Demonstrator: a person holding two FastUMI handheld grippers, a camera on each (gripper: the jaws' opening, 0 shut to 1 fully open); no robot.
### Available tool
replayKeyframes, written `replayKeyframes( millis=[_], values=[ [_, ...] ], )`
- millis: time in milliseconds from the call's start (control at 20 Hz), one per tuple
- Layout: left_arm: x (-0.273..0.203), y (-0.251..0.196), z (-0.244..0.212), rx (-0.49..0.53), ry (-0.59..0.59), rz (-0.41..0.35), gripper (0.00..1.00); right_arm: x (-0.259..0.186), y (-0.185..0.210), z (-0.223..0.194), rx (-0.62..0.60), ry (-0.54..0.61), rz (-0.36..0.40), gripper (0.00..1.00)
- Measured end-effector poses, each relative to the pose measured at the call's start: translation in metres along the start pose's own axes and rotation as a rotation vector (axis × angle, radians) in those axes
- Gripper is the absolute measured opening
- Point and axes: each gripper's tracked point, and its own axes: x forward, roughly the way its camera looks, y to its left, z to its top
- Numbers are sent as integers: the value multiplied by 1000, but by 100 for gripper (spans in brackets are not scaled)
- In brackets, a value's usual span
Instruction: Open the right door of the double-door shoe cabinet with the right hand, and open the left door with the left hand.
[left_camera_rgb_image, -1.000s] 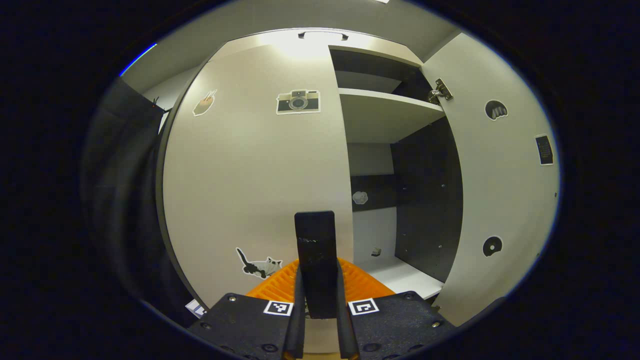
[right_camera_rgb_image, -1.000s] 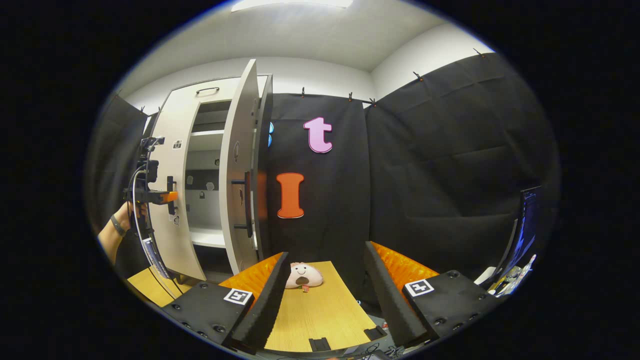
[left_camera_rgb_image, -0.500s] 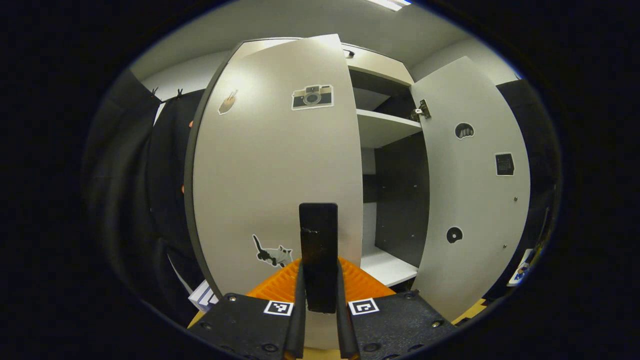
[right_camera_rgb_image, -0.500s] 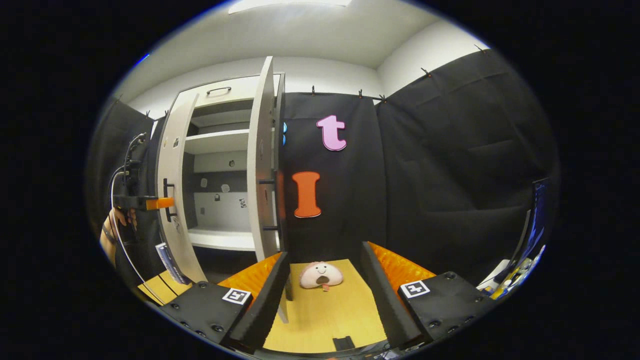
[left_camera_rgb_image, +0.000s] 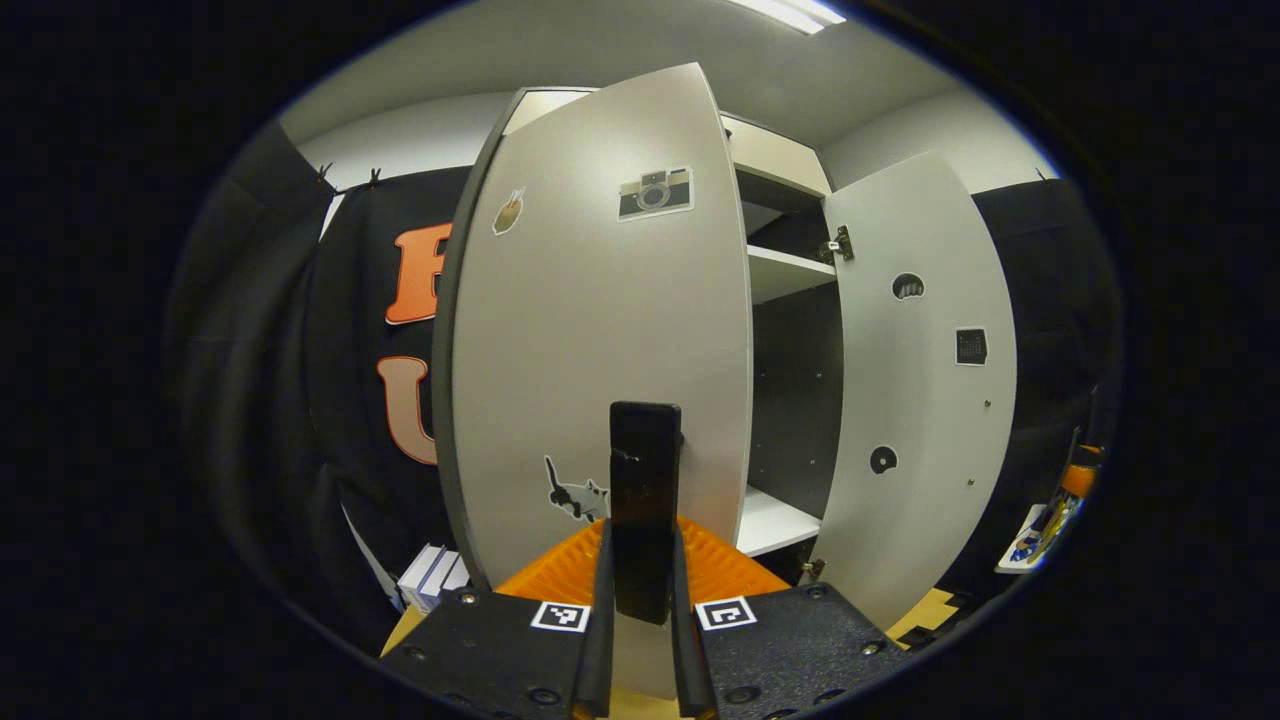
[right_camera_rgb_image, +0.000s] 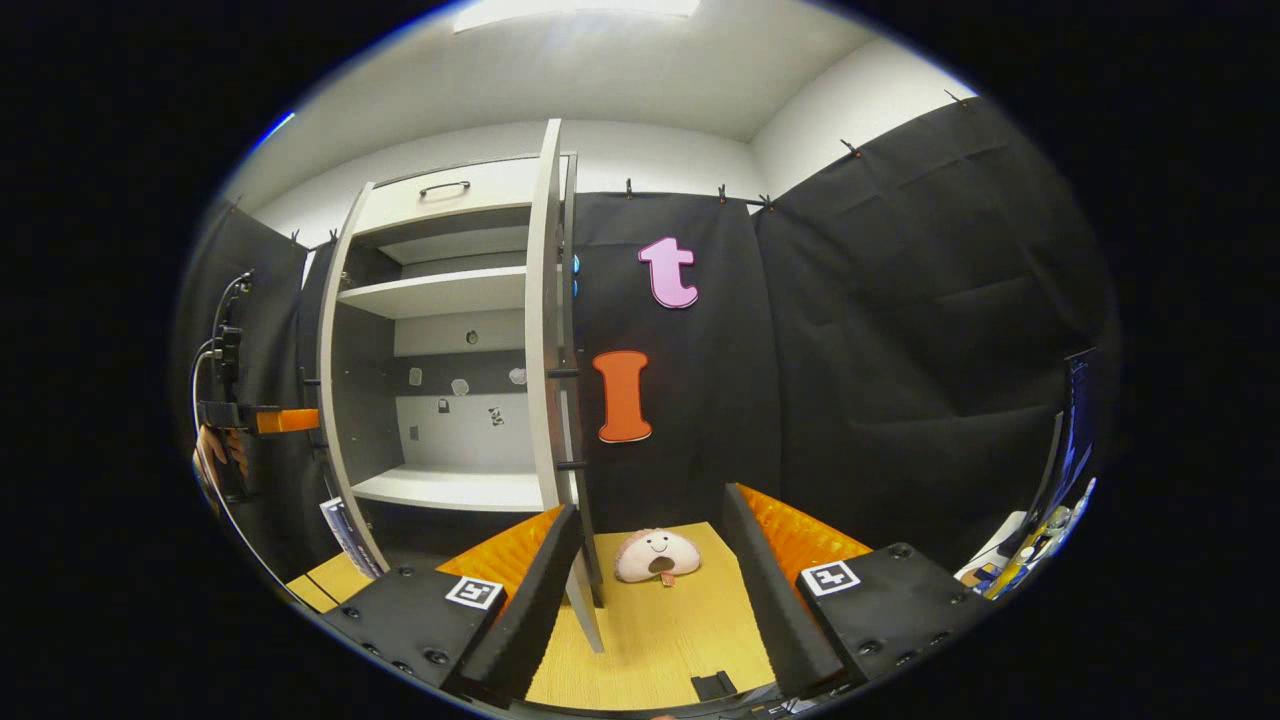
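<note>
Standing open on the left of the left gripper view, the left door (left_camera_rgb_image: 600, 330) is swung wide. The left gripper (left_camera_rgb_image: 640, 620) is squeezing both fingers on the dark handle (left_camera_rgb_image: 645, 500) of that door. Stickers are showing on the door: a camera sticker (left_camera_rgb_image: 655, 192) up high and a cat sticker (left_camera_rgb_image: 577, 496) low down. No words can be read on them. The right door (left_camera_rgb_image: 915, 400) is hanging open on the right, with small dark stickers too tiny to make out. In the right gripper view, the shoe cabinet (right_camera_rgb_image: 445, 350) is sitting far left with shelves showing. The right gripper (right_camera_rgb_image: 650, 600) is holding nothing, fingers wide apart, over a wooden table (right_camera_rgb_image: 650, 630) with a smiling plush toy (right_camera_rgb_image: 657, 556).
</note>
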Motion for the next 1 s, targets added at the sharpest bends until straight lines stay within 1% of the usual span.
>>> replayKeyframes(
  millis=[100, 250, 300, 500, 600, 800, 850, 1000],
  values=[
    [-16, 12, 2, 0, -14, -1, 25, 4, 9, 2, -1, -4, 9, 84],
    [-32, 31, 5, 10, -13, 30, 25, 1, 20, 2, 4, -5, 31, 84],
    [-36, 36, 7, 14, -18, 35, 23, 1, 22, 2, 2, -5, 35, 84],
    [-44, 48, 6, 0, -33, 28, 19, 3, 32, 2, 0, -6, 44, 84],
    [-46, 52, 6, -2, -44, 40, 18, 3, 32, 1, -1, -6, 40, 84],
    [-56, 70, 11, 36, -57, 81, 17, 4, 32, 0, -2, 0, 29, 84],
    [-58, 74, 11, 37, -57, 88, 14, 4, 33, 2, 1, -2, 29, 84],
    [-63, 86, 12, 19, -55, 80, 11, 5, 39, 7, 30, -11, 37, 84]
  ],
)
